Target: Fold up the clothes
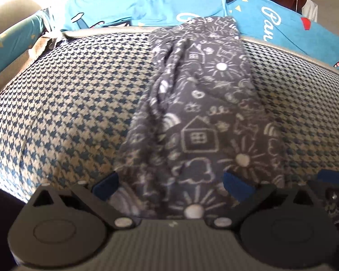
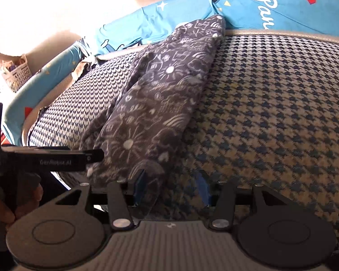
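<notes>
A dark grey garment [image 1: 205,117] with white doodle print lies stretched lengthwise on the houndstooth cushion [image 1: 74,103], its far end reaching the cushion's back edge. My left gripper [image 1: 171,185] hovers over the garment's near end, open, its blue pads wide apart and the cloth passing under them. In the right wrist view the same garment [image 2: 165,85] runs up and left. My right gripper [image 2: 172,186] is open at its near corner. A flap of cloth rests against the left blue pad [image 2: 141,184], and bare cushion [image 2: 271,113] shows between the fingers. The left gripper [image 2: 95,155] touches the garment's left edge.
A bright blue printed sheet [image 1: 128,6] bunches along the back of the cushion, with lettering on its right part [image 2: 264,6]. A white lattice basket [image 2: 15,76] stands on the floor at the far left by a sunlit wall. A person's hand [image 2: 2,205] shows at lower left.
</notes>
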The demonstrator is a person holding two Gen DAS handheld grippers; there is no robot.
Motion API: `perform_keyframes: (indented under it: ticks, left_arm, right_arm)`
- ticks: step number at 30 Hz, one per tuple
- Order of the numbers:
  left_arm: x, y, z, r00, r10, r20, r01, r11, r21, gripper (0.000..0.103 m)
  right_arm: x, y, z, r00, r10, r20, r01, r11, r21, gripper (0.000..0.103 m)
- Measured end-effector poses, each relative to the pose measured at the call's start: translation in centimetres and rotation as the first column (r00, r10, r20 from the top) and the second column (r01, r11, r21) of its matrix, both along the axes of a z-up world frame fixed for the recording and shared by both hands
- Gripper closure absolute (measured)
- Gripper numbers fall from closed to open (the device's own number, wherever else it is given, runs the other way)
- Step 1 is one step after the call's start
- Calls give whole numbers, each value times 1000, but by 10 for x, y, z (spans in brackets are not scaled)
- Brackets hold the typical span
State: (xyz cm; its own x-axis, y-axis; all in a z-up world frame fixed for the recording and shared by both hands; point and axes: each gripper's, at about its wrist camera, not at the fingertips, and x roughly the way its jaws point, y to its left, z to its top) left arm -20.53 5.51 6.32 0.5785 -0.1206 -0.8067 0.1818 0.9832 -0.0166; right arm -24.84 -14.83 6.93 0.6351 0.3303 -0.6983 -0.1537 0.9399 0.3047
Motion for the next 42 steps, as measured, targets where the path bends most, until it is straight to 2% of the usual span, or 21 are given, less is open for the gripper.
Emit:
perform_keyframes:
  ticks: [12,19,27,37,42]
  left_arm:
    - [19,-45,11,999,-39,-26,37,997,-71,0]
    - [24,-50,20,998,-60,15,61,997,-52,0]
    - [26,-40,23,998,-54,23,55,997,-45,0]
    - [21,-22,36,999,-21,40,23,998,-53,0]
    - [16,-18,44,999,-10,52,12,999,-53,0]
  right_arm:
    - [23,-28,14,998,17,56,-13,997,-78,54]
    - [32,-37,14,998,-14,69,21,996,-89,54]
    - [34,-27,13,996,34,79,-26,994,-102,54]
    - [32,-27,17,993,38,111,-31,997,-69,54]
    - [32,-34,21,991,23,129,-23,1000,1,54]
